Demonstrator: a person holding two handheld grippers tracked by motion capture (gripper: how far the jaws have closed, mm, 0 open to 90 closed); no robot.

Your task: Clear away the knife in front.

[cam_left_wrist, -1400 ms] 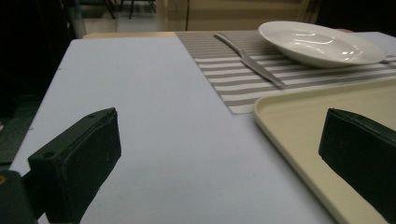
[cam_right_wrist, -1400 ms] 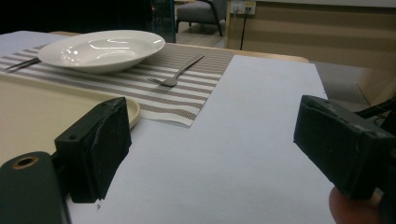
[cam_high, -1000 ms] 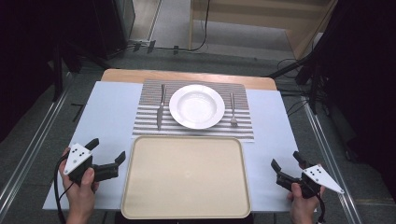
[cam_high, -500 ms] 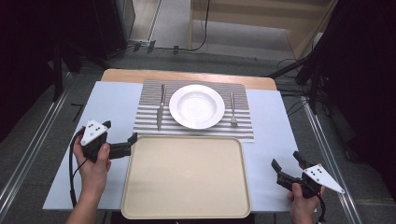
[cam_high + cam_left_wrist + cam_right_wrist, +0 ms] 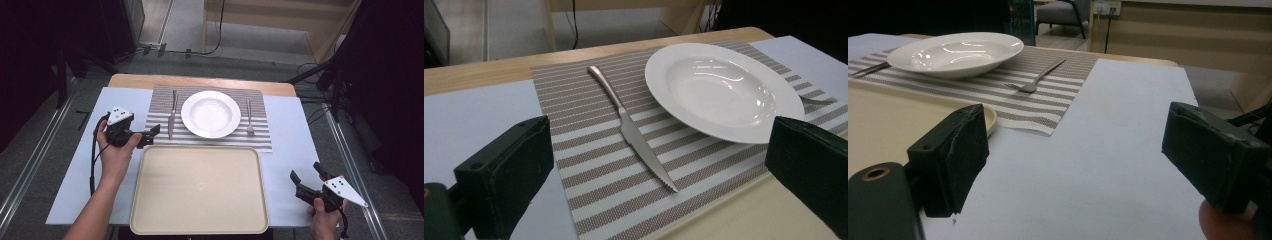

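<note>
left tool (image 5: 150, 134) gapes wide, holding nothing, near a slim silver knife (image 5: 631, 131) with serrated edge.

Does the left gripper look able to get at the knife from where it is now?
Probably yes. The left gripper is open and aimed at the knife, which lies flat on the striped placemat beside the plate, with nothing between them.

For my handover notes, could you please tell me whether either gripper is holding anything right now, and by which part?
Nothing is held. The left gripper has its jaws open, facing the knife; the right gripper is open above the table.
</note>
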